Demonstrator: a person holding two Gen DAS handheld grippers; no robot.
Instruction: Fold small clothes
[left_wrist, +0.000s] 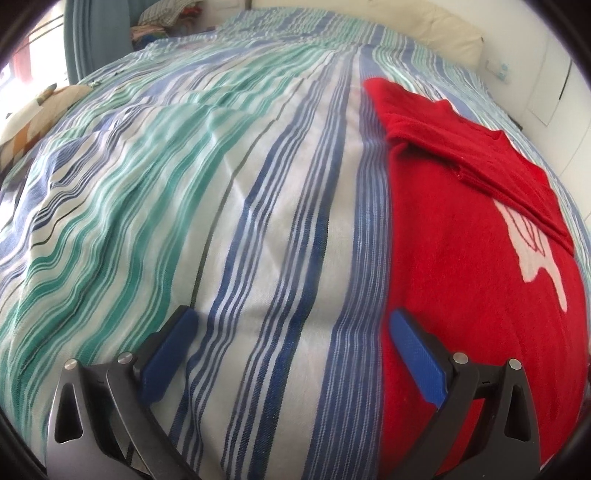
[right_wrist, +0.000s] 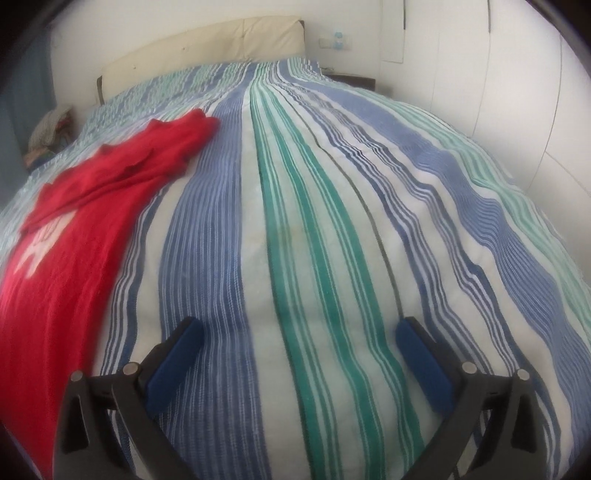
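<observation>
A red shirt (left_wrist: 469, 236) with a white print lies flat on the striped bedspread (left_wrist: 221, 206), its sleeves folded inward across the top. In the left wrist view it fills the right side. My left gripper (left_wrist: 291, 321) is open and empty, low over the bed, its right finger (left_wrist: 417, 354) over the shirt's left edge. In the right wrist view the red shirt (right_wrist: 74, 229) lies at the left. My right gripper (right_wrist: 299, 328) is open and empty over bare bedspread (right_wrist: 295, 221), to the right of the shirt.
A cream headboard (right_wrist: 207, 44) and white wall stand at the far end. A pile of clothes (left_wrist: 166, 18) sits beyond the bed's far left corner. A patterned cushion (left_wrist: 33, 114) lies at the left. A dark nightstand (right_wrist: 351, 79) is at the far right.
</observation>
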